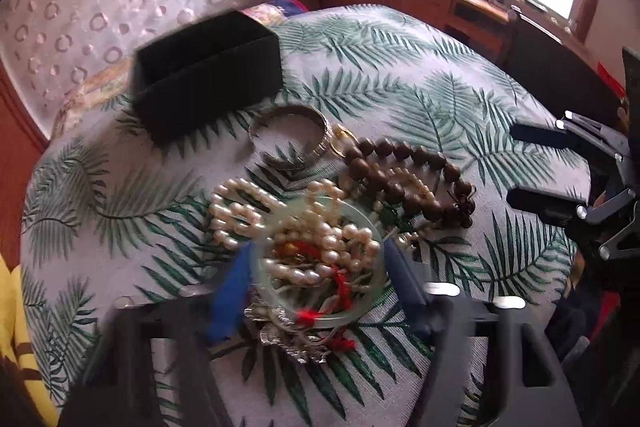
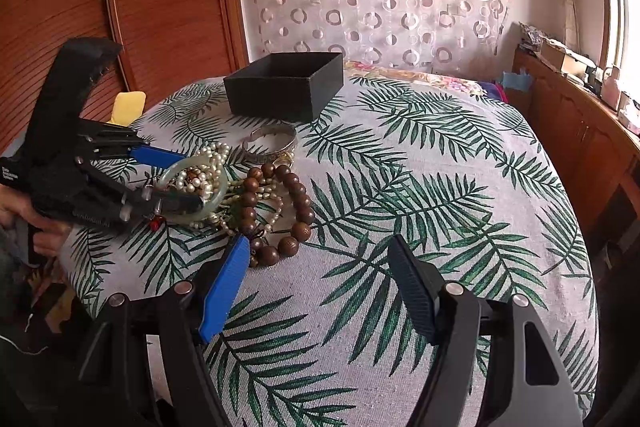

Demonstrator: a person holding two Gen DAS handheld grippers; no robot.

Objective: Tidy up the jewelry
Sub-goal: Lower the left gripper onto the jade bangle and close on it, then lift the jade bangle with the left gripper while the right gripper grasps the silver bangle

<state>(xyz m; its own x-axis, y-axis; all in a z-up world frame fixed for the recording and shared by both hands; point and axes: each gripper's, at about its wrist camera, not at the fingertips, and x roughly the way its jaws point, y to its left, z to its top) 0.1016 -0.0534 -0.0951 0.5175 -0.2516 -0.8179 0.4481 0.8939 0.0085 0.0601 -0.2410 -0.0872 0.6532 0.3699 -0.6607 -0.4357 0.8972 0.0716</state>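
Bench (image 2: 440,187), palm-leaf cloth: 1 black box (image 2: 286,89), open-topped, at the far side. Before it, 1 silver bangle (image 2: 272,143), 1 brown wooden bead string (image 2: 280,211), pearl strands (image 1: 240,211), all heaped close together. Left gripper (image 1: 320,279): fingers spread around 1 pale green bangle (image 1: 360,223) atop the pearls; firm grip cannot be told. Right gripper (image 2: 316,291): fingers wide apart, holding nothing, near the wooden beads.

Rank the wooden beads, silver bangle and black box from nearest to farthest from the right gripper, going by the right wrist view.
From the right gripper:
1. Wooden beads, just ahead, left of centre, near the blue finger.
2. Silver bangle, behind the beads, lying flat on the cloth.
3. Black box, farthest, at the far edge of the table.
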